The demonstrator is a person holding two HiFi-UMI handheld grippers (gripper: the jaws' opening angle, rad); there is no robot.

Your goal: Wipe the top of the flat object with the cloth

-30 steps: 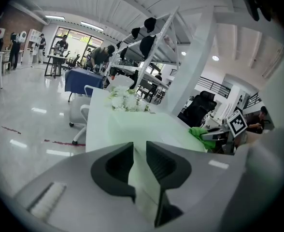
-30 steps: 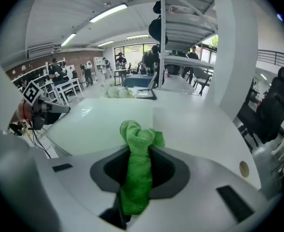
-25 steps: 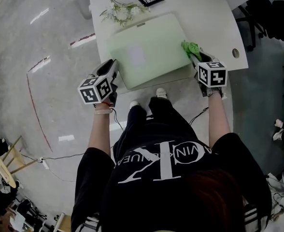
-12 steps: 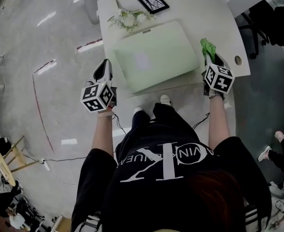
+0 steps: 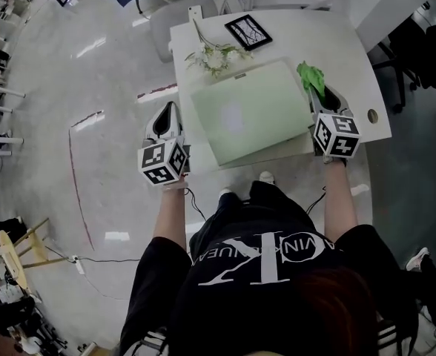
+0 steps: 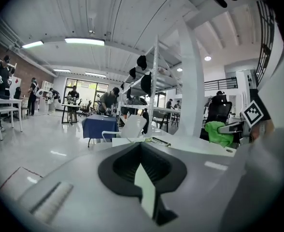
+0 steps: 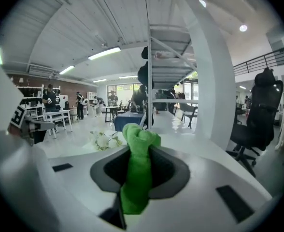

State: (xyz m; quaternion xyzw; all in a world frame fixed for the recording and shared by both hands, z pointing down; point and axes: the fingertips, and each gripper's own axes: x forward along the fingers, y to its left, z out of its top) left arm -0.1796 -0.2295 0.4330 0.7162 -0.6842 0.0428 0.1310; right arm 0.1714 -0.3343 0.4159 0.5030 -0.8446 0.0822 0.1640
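**Cloth is ready, wiping not begun**

The right gripper (image 5: pixel 319 97) pinches the green cloth (image 5: pixel 311 77) just beside the right edge of the flat object (image 5: pixel 251 113) on the table (image 5: pixel 299 28). The left gripper (image 5: pixel 169 114) is squeezed together, with nothing in it. Next, I think, the cloth must press down and slide across the top.
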